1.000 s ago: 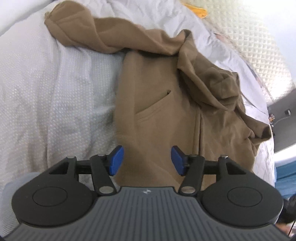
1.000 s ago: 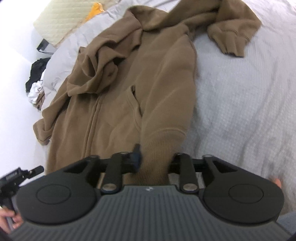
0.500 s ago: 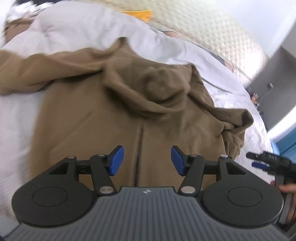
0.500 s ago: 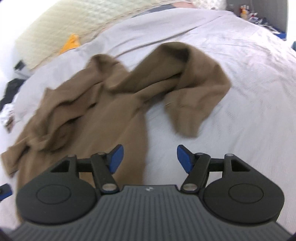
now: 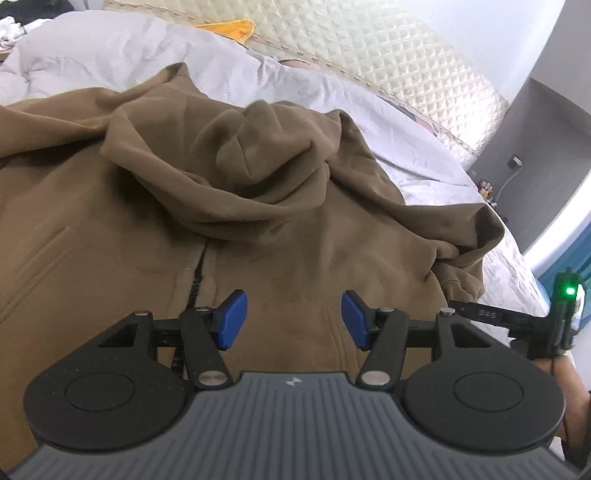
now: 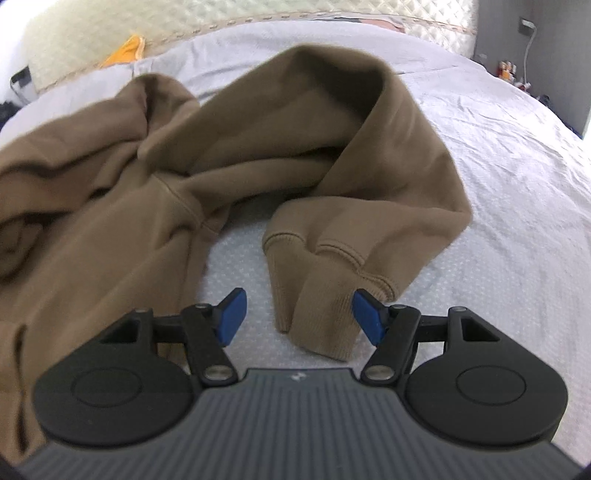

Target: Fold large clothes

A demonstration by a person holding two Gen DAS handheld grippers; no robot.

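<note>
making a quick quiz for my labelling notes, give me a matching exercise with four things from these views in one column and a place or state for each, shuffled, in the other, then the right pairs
Things:
1. hood
2. sleeve cuff
3. yellow cloth
4. left gripper

Places or states:
A. by the quilted headboard, at the far edge of the bed
B. lying on the grey bedspread between the pads of the right gripper, not clamped
C. open, over the hoodie's front beside the zip
D. crumpled on top of the hoodie's chest

Pairs: 1-D, 2-B, 3-A, 4-C
</note>
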